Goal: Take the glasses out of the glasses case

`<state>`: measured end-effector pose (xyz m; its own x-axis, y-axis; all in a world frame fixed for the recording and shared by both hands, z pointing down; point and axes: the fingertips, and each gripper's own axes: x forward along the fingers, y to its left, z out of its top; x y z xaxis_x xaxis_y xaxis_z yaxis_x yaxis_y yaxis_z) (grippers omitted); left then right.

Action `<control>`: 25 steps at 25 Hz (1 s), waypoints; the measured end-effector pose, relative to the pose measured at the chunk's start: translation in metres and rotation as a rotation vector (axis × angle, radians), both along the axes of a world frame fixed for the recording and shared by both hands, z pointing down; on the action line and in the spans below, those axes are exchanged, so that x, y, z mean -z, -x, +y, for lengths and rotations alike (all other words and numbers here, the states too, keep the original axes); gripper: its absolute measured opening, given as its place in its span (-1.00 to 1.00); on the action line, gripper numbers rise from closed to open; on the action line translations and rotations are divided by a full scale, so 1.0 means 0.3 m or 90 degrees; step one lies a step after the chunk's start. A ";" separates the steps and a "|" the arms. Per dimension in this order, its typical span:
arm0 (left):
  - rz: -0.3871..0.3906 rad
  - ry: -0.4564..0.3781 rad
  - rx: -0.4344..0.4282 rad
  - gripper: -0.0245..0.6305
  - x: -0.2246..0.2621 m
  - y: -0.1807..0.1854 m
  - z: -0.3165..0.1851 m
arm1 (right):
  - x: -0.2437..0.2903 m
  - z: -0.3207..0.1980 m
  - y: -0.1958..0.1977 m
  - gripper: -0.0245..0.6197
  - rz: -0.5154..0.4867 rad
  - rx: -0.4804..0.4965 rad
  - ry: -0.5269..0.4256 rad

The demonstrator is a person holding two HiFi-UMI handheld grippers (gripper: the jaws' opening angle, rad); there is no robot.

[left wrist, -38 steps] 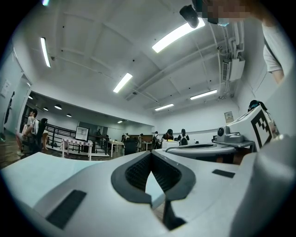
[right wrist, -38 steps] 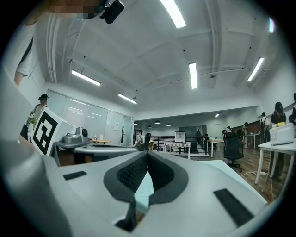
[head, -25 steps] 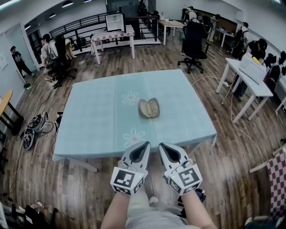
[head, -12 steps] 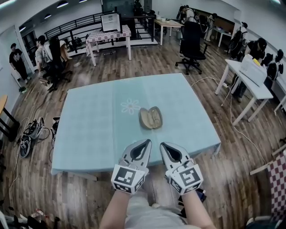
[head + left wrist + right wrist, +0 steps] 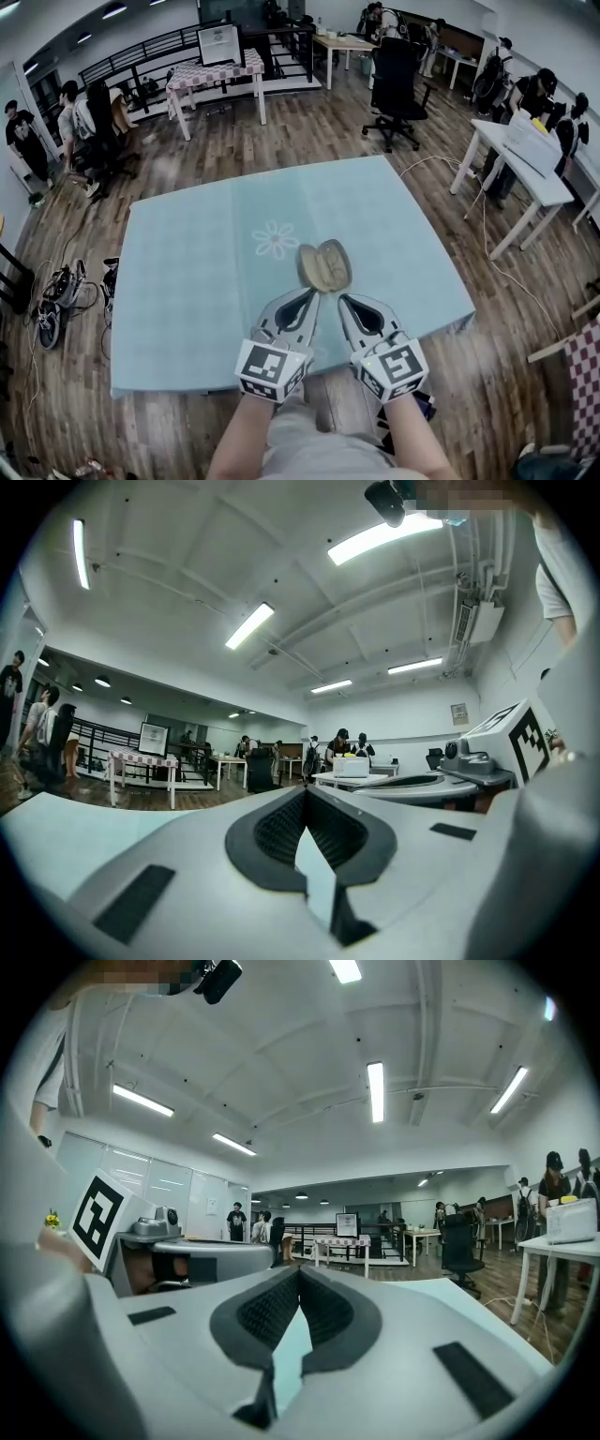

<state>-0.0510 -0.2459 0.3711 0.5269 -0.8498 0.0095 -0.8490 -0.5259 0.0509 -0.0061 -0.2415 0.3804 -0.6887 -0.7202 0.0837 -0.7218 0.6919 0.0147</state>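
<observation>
Nearest, the left gripper (image 5: pixel 307 300) and right gripper (image 5: pixel 346 302) are side by side, each with jaws pressed together on nothing. A second ago they hung short of the table edge; now their tips reach over the pale blue tablecloth (image 5: pixel 187 272), just short of the open tan clamshell glasses case (image 5: pixel 324 266). The approach looks nearly done; both jaws must open before any grasp. Whether glasses lie inside is unclear.

Blue-clothed table (image 5: pixel 187 300) (black chair (image 5: pixel 394 80) behind)
</observation>
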 end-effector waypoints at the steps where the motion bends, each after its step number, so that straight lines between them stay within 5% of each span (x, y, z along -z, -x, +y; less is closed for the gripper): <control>1: -0.002 0.000 -0.005 -0.90 -0.002 0.004 -0.020 | -0.006 -0.022 0.004 -0.90 -0.001 -0.004 0.003; 25: -0.005 0.037 -0.125 -0.90 -0.108 0.062 -0.511 | -0.176 -0.494 0.090 -0.90 0.036 -0.092 0.063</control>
